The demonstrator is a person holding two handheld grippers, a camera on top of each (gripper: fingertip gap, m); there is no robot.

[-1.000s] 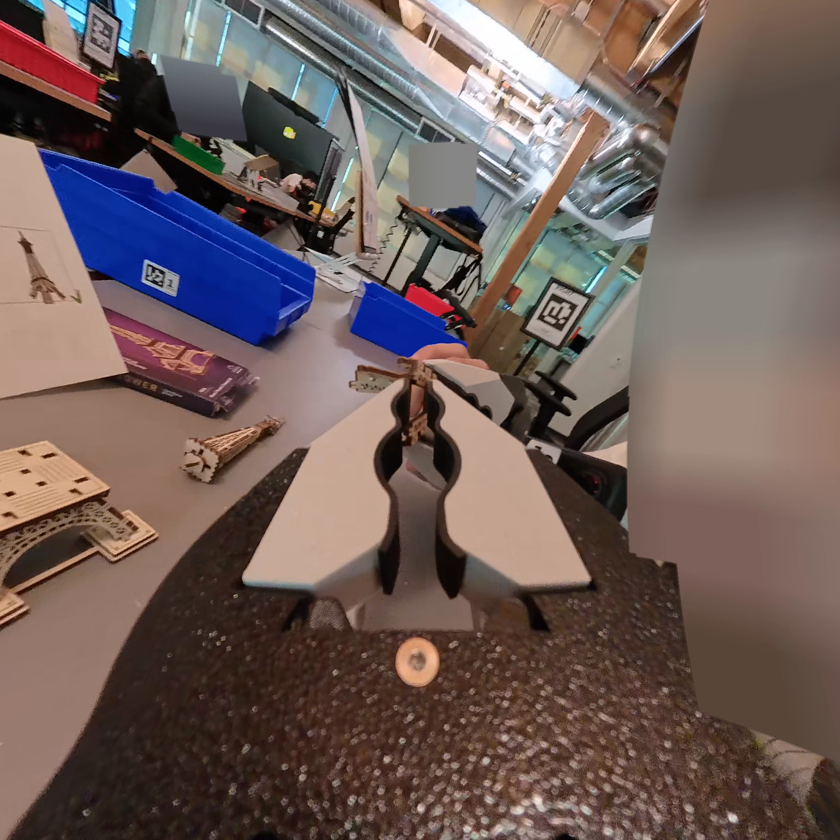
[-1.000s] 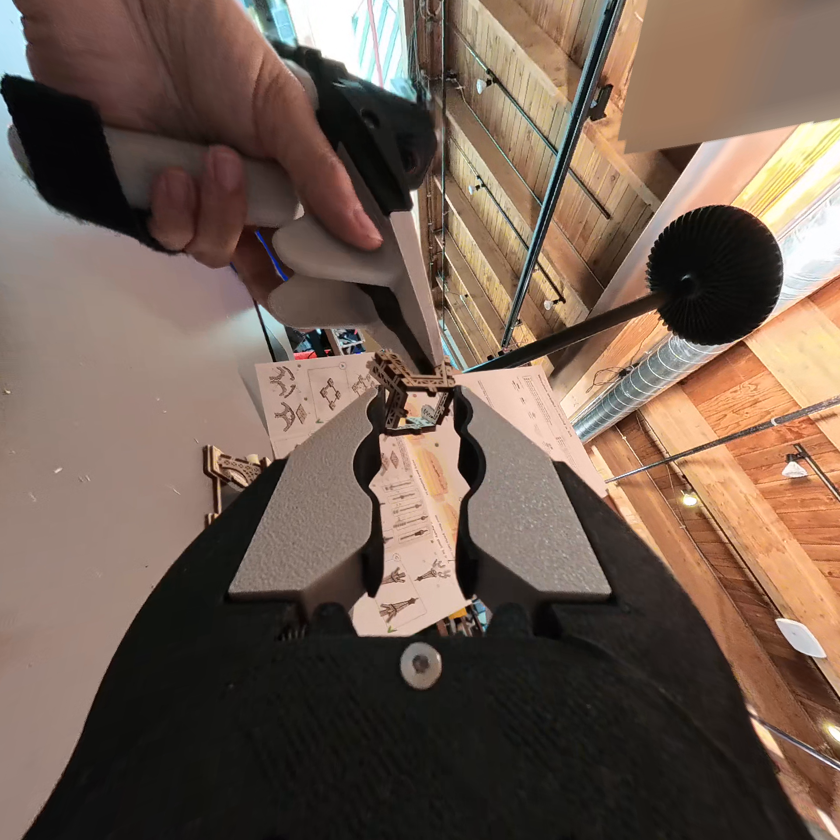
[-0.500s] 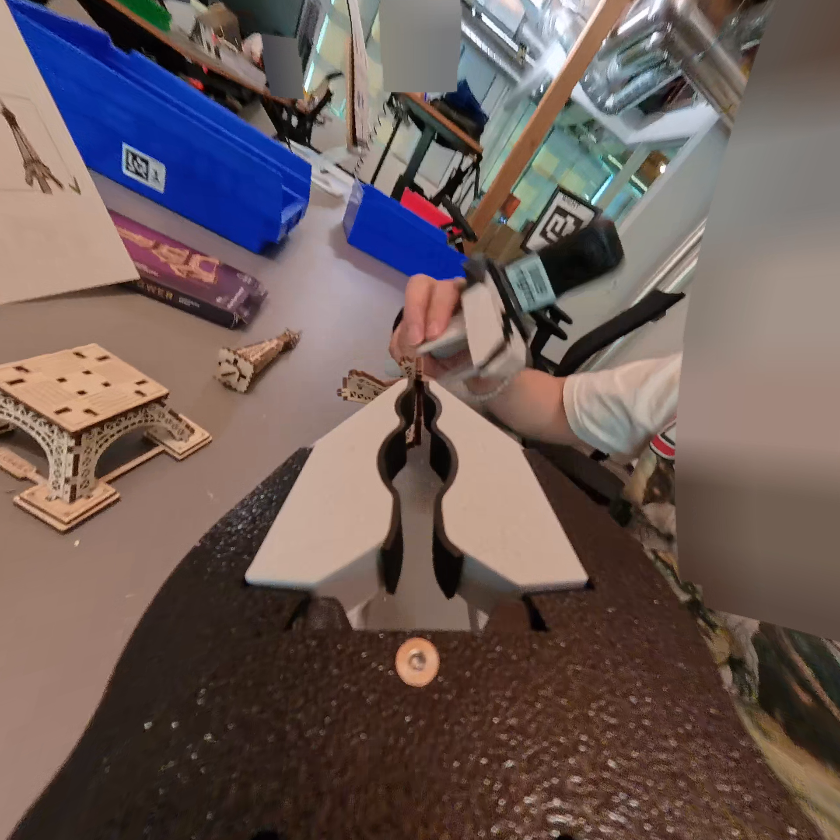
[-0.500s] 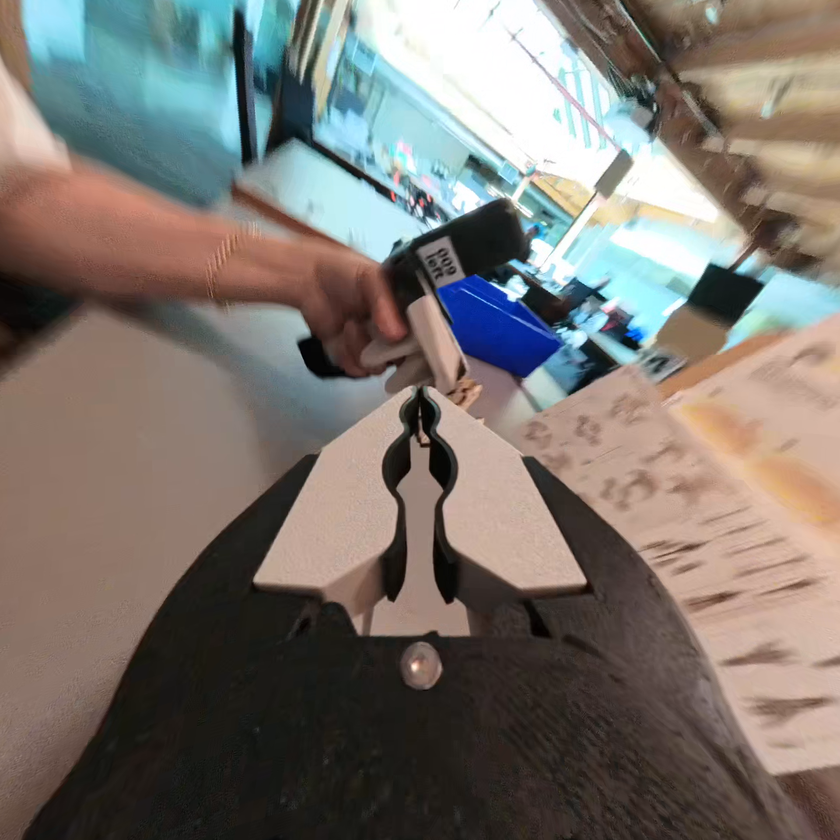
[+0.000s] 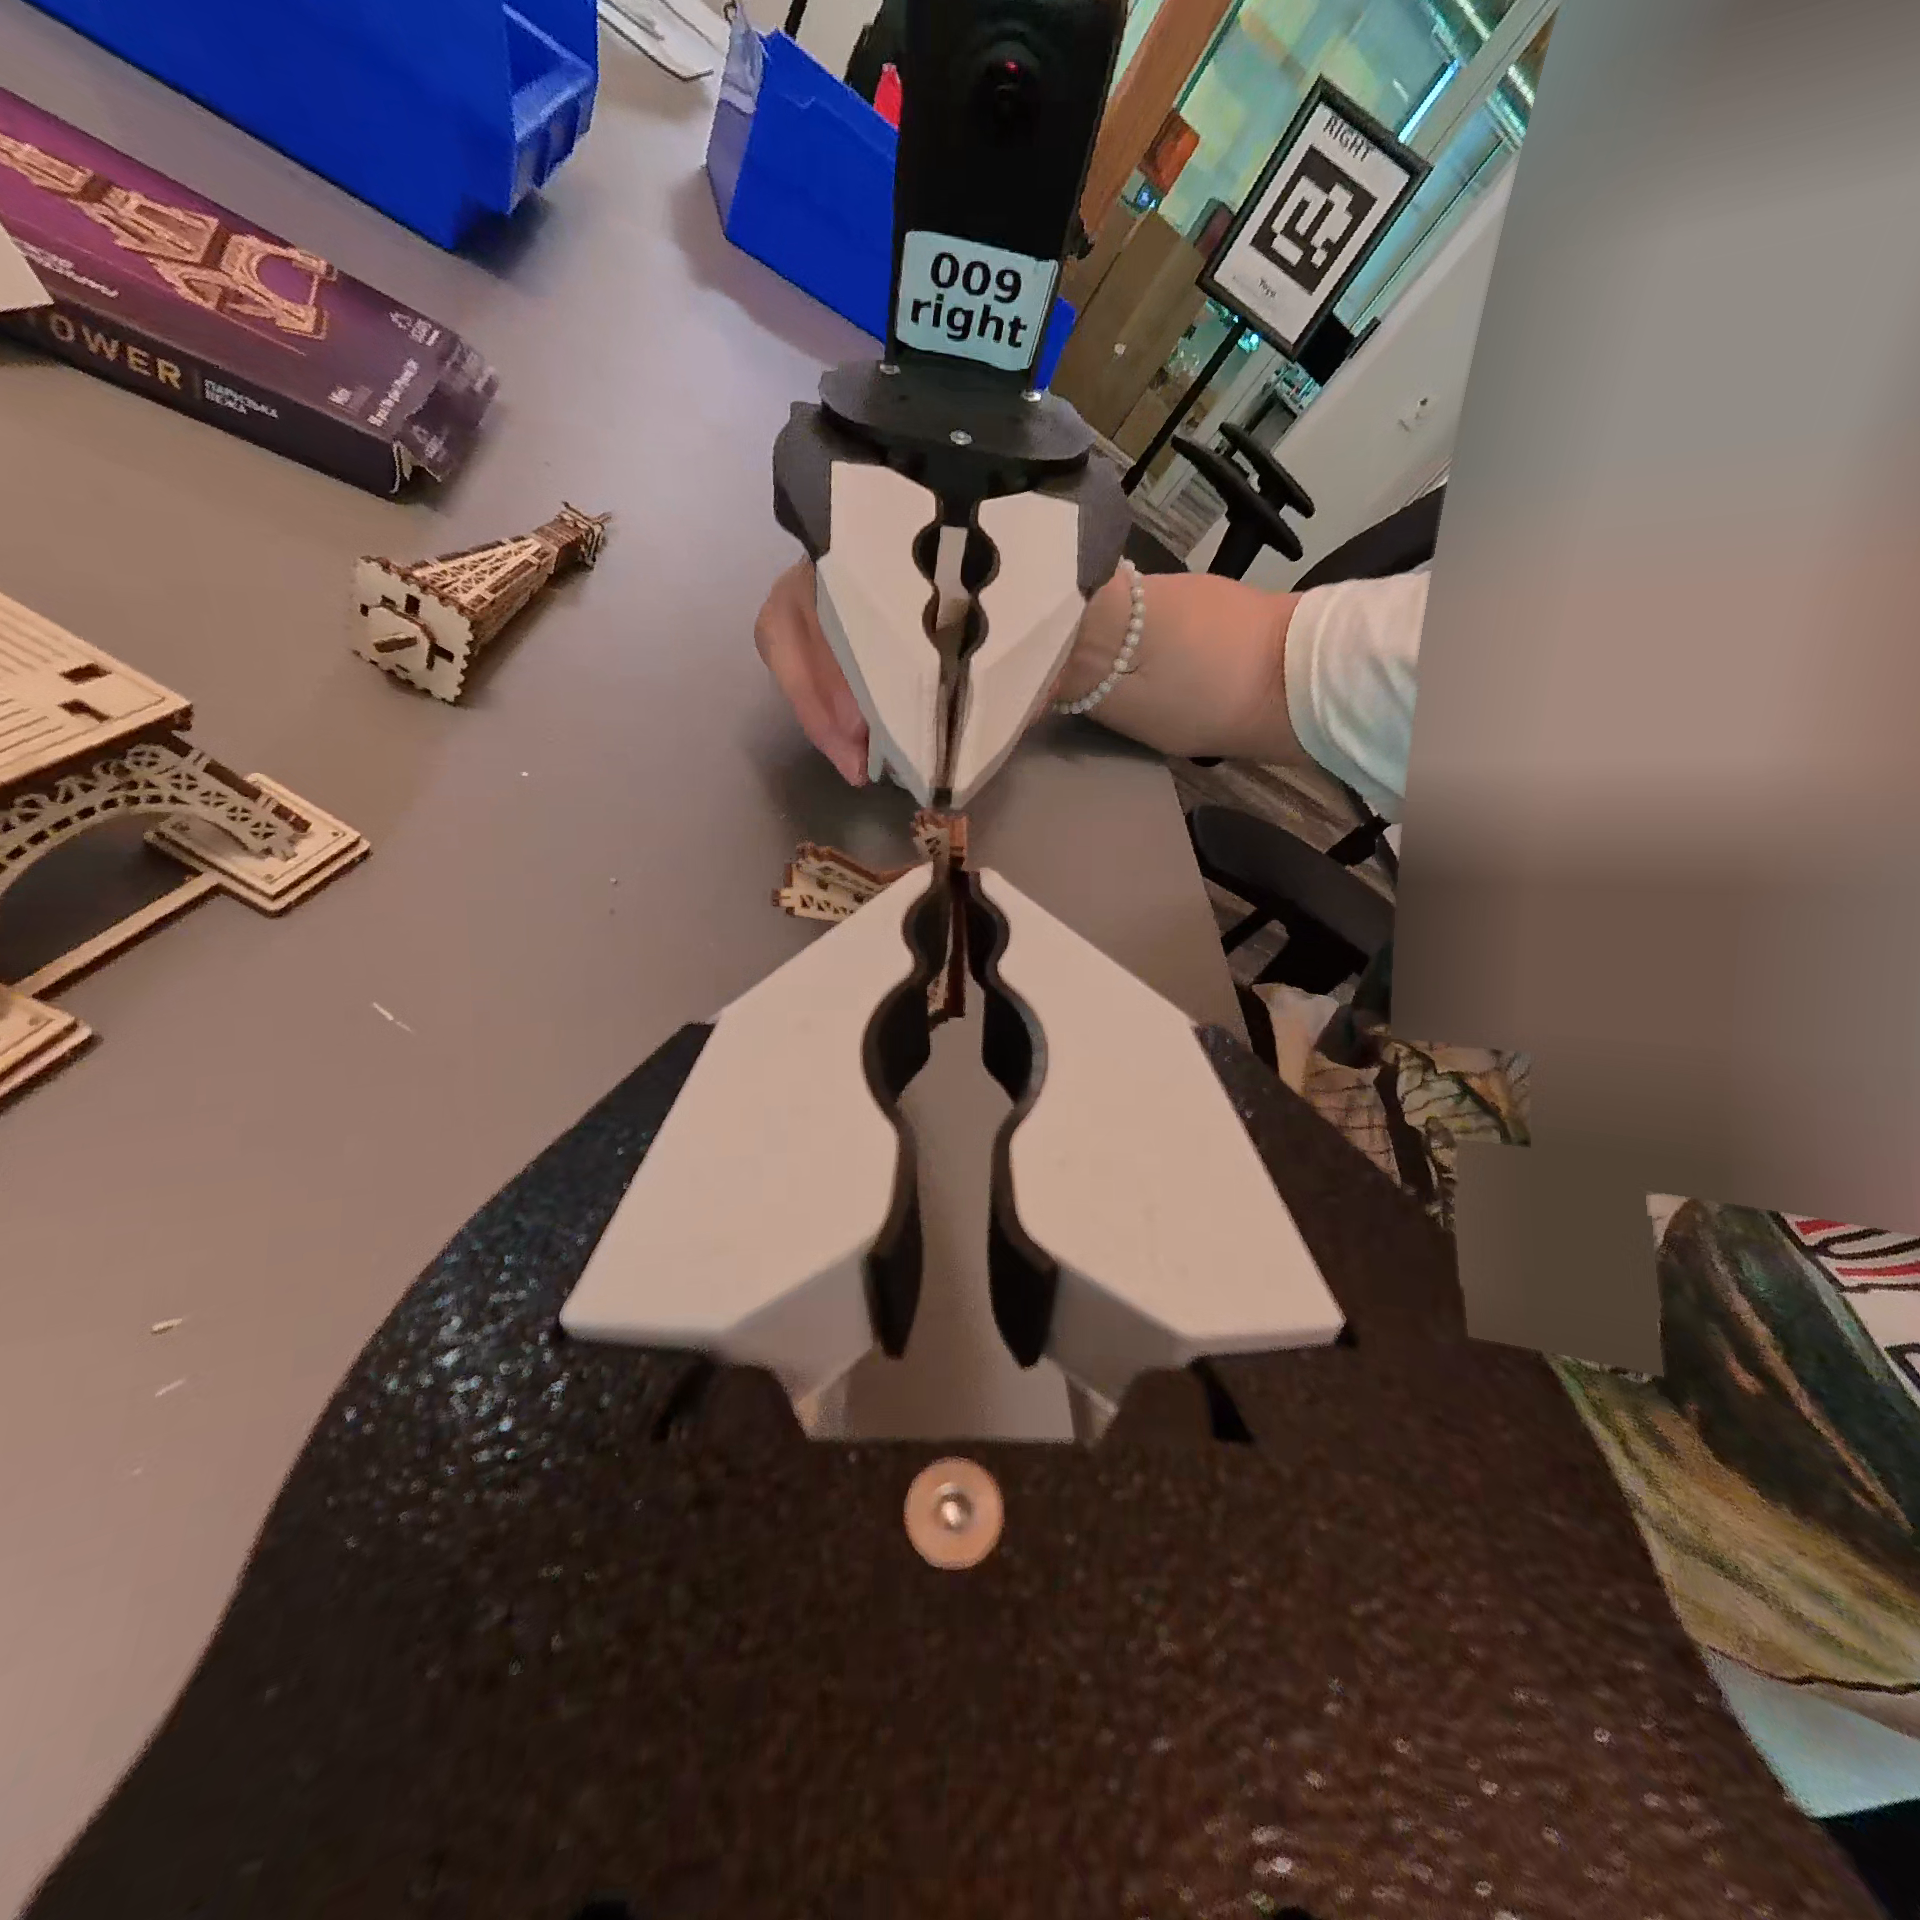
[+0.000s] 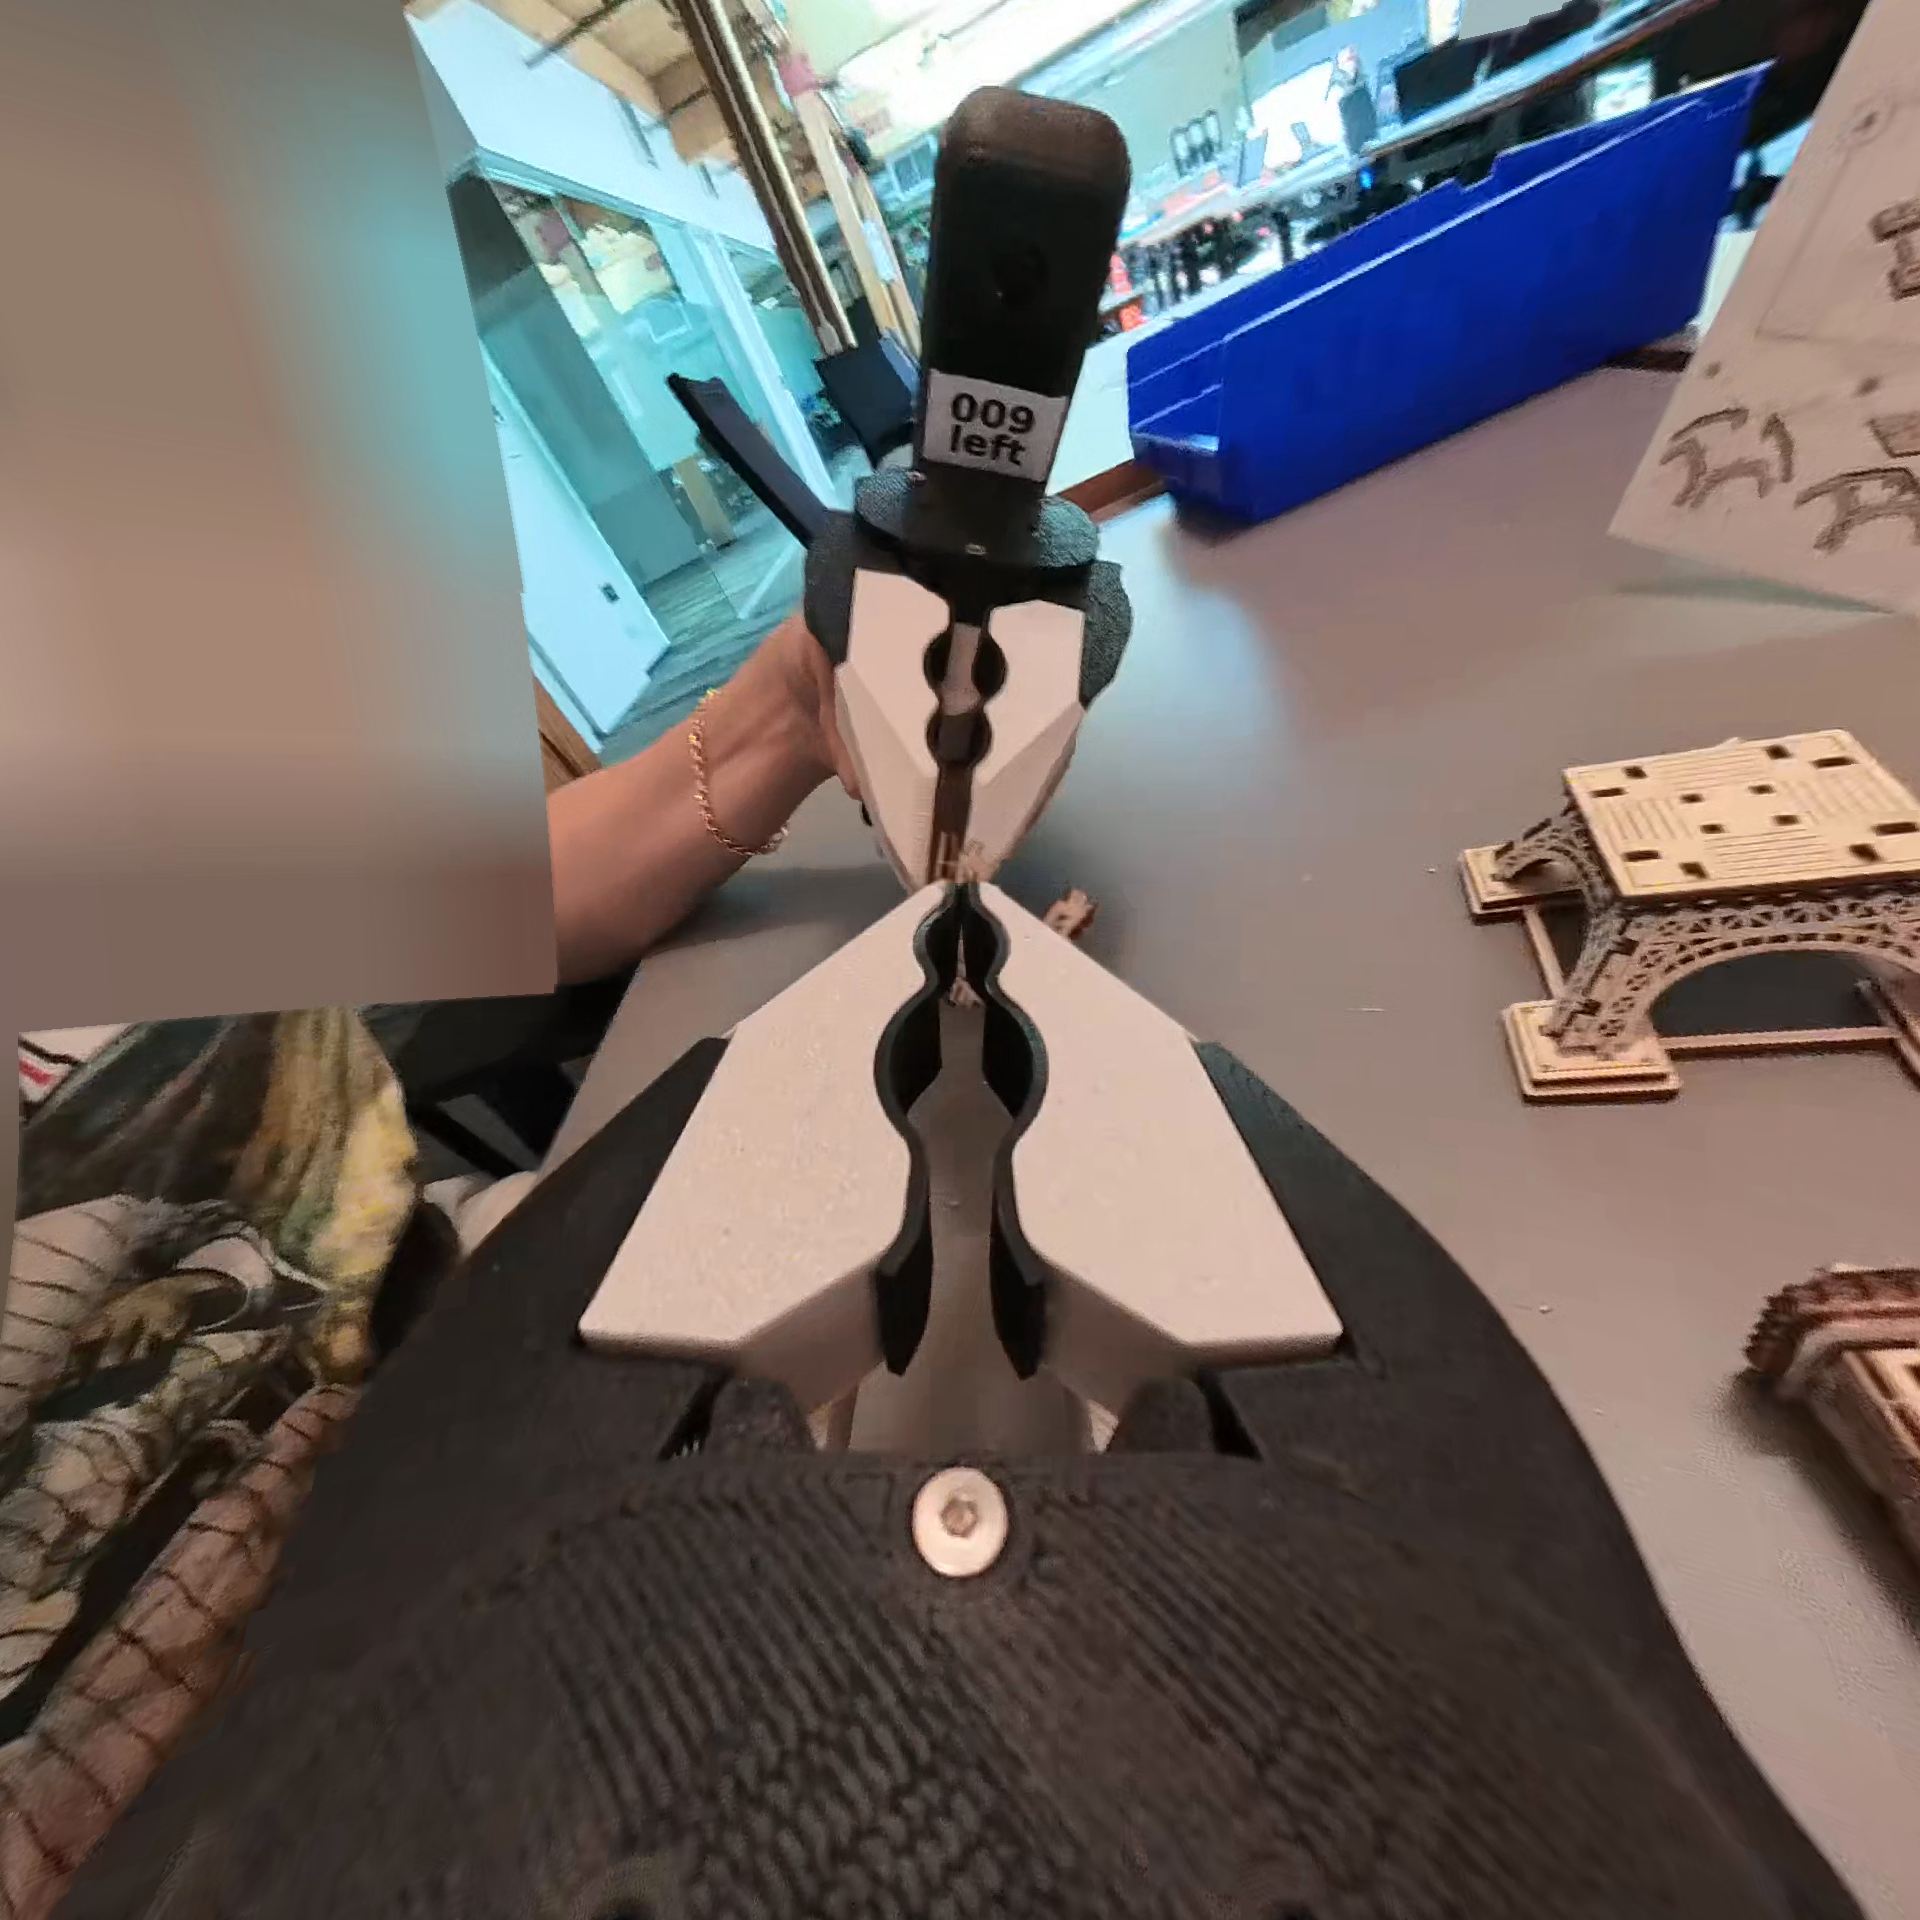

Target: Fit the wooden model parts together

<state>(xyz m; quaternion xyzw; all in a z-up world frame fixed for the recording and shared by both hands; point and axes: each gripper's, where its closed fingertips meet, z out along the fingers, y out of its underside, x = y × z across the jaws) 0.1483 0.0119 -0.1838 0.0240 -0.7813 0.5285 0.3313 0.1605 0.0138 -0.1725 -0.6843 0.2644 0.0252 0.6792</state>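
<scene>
My left gripper (image 5: 943,878) is shut on a small wooden lattice part (image 5: 831,888), which sticks out to the left of its tips. My right gripper (image 5: 940,795) faces it tip to tip, just above the grey table (image 5: 520,1039). In the right wrist view my right gripper (image 6: 961,896) is shut on the same small wooden part (image 6: 1070,914), and the left gripper (image 6: 951,862) meets it head on. A thin wooden strip runs between each pair of jaws. Where the pieces join is hidden by the tips.
The wooden tower base (image 5: 125,769) (image 6: 1704,883) stands on the table. A wooden spire (image 5: 468,592) lies near a purple box (image 5: 208,312). Blue bins (image 5: 416,104) (image 6: 1455,312) line the back. An instruction sheet (image 6: 1818,364) and another wooden section (image 6: 1849,1382) sit beside it. Less than 4 cm separates the two grippers' tips.
Both grippers have swung down from a raised, tilted hold to level, tip to tip low over the table. Both stay shut on the small wooden part.
</scene>
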